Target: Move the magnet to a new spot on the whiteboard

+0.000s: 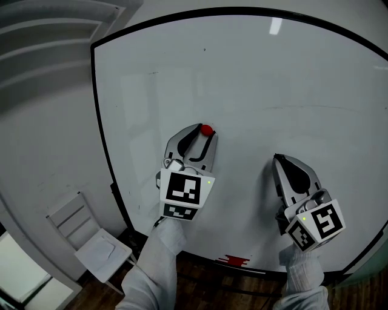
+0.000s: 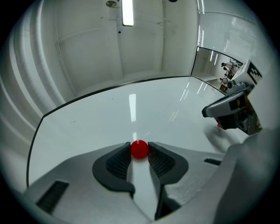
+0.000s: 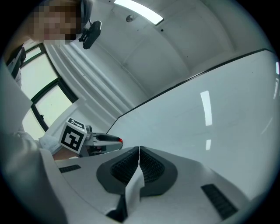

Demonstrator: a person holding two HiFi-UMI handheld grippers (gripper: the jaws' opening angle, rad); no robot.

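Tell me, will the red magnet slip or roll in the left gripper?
Small, round and glossy, the magnet could pop from the left gripper, held only at the tips. Probably rigid and light. On the smooth whiteboard it likely slides.

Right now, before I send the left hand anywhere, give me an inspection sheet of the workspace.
Surface: whiteboard, white and glossy, bare apart from a few faint specks.
Job's things: red magnet, round, held by the left gripper; whether it touches the board cannot be told.
Clutter: small red thing at the board's bottom edge; unclear what it is.
Grippers: left fingers shut on the magnet; right gripper has its fingers together, empty, close to the board.
Cables: nothing seen.
Surroundings: white chair at lower left, dark wooden floor, ceiling light.
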